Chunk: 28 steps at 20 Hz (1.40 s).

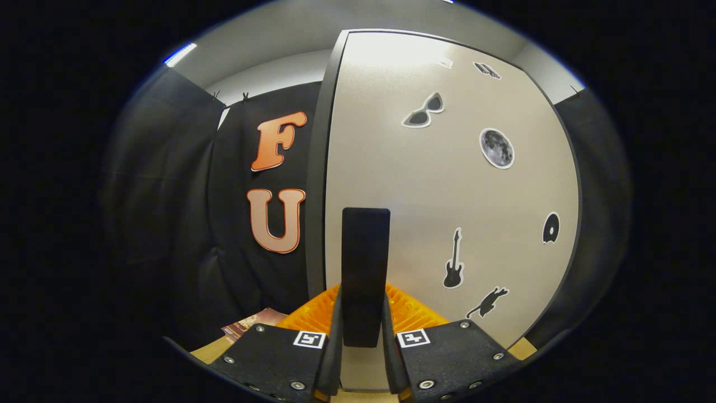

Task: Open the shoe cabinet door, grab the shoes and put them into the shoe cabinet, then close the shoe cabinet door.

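the shoe cabinet door (447, 184) stands straight ahead, a broad flat panel with a matte pale finish and a dark edge, dotted with small flat stickers (497, 148) of a moon, sunglasses, a guitar and a cat. its handle (365, 263), a dark upright rectangular bar, sits between the fingers of the gripper (363, 336), which are narrowed onto its two sides, likely to swing the door. no shoes are seen. a ribbed orange surface (411, 313) lies just beyond the fingers.
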{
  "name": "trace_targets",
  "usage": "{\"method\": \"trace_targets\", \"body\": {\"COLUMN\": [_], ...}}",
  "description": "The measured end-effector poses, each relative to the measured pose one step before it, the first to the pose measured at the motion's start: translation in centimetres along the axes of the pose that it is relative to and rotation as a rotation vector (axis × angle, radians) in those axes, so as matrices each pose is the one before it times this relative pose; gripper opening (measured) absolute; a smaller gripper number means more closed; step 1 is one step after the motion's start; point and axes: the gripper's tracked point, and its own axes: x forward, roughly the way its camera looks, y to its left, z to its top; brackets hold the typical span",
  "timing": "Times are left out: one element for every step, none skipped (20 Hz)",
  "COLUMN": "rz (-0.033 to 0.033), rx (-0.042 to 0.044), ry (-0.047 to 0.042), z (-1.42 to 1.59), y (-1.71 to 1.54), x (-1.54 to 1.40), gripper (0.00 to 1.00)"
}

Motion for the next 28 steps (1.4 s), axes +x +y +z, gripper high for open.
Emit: {"method": "trace_targets", "body": {"rz": [0.00003,0.00045,0.00285,0.00253,0.00245,0.00273,0.00375,0.00365,0.00381,0.00330,0.00146,-0.00036,-0.00164,-0.00171,-0.00243,-0.00477,-0.00599,-0.00601,-0.00630,-0.00767,-0.00783,-0.00914,-0.00980,-0.00793,-0.00812,-0.00932,-0.00926,-0.00837], "rx": [0.00059,0.00304,0.00243,0.00084,-0.00294,-0.00260,-0.00059,0.00174,0.00214,0.00066,0.00252,0.00034,0.00152,0.00183,0.00350,0.00133,-0.00021,0.00233,0.00468,0.00346,0.00173,0.00117,0.00318,0.00533,0.00435,-0.00247,-0.00350,-0.00107], "ry": [0.00779,0.00796,0.00543,0.00158,-0.00077,-0.00065,-0.00300,-0.00100,0.00004,0.00272,0.00204,0.00158,0.00071,0.00235,0.00188,0.00189,0.00214,0.00338,0.00277,0.00191,0.00392,0.00323,0.00238,0.00455,0.00292,0.00154,0.00120,0.00226], "z": [-0.026,-0.049,0.039,-0.026,0.044,-0.012,0.079,0.031,0.057,0.017,-0.021,-0.104,-0.066,-0.079,-0.131,-0.125,-0.027,-0.148,0.013,0.094,-0.119,-0.114,-0.055,-0.040,-0.042,-0.066,-0.029,-0.097], "y": [0.056,0.007,-0.020,-0.033,0.095,0.040,0.023,0.015,-0.020,-0.008,-0.200,-0.154,-0.218,-0.339,-0.417,-0.384,-0.250,-0.210,-0.160,-0.371,-0.217,-0.349,-0.408,-0.400,-0.335,-0.483,-0.266,-0.376], "x": [-0.039,-0.084,-0.052,-0.217,-0.286,-0.355,-0.272,-0.402,-0.452,-0.549,-0.625,-0.673,-0.744,-0.981,-0.969,-0.905,-0.693,-0.683,-0.658,-0.644,-0.690,-0.722,-0.797,-0.695,-0.583,-0.668,-0.614,-0.644], "gripper": [0.28,0.26,0.22,0.21,0.21,0.21,0.21,0.21,0.21,0.21,0.21,0.21,0.21,0.21,0.21,0.21,0.21,0.21,0.21,0.21,0.21,0.21,0.21,0.21,0.20,0.21,0.21,0.21]}}
